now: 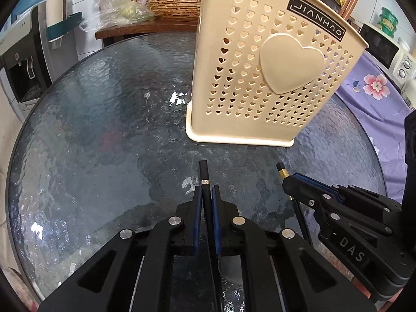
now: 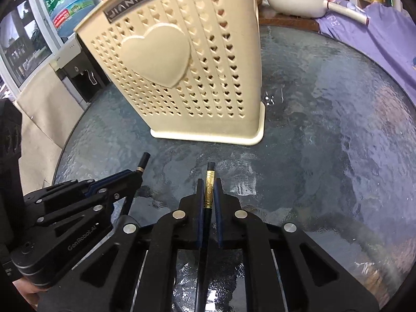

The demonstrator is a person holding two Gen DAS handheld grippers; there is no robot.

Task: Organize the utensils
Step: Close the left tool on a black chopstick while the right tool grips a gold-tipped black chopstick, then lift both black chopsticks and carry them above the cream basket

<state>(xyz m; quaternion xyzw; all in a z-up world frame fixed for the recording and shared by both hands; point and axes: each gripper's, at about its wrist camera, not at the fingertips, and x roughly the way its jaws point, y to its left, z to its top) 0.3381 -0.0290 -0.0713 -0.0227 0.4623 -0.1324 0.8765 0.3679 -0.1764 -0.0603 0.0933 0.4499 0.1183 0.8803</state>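
A beige utensil holder [image 1: 260,78] [image 2: 182,65] with heart-shaped holes stands upright on the round glass table [image 1: 104,130]. In the left wrist view my left gripper [image 1: 207,187] is shut on a black chopstick with a silver ring [image 1: 203,174], whose tip sticks out toward the holder's base. My right gripper [image 2: 209,182] is shut on a black chopstick with a gold band [image 2: 209,179]. Each gripper also shows in the other's view, the right gripper [image 1: 287,182] at the right and the left gripper [image 2: 136,176] at the left. Both sit just short of the holder.
Brown chopsticks [image 1: 352,0] poke out of the holder's top. A water dispenser [image 1: 23,59] stands beyond the table's left edge, and a wooden side table [image 1: 145,30] with a plastic bag is behind. A purple cloth [image 1: 377,91], a microwave [image 1: 384,49] and a white pan [image 2: 299,0] are at the right.
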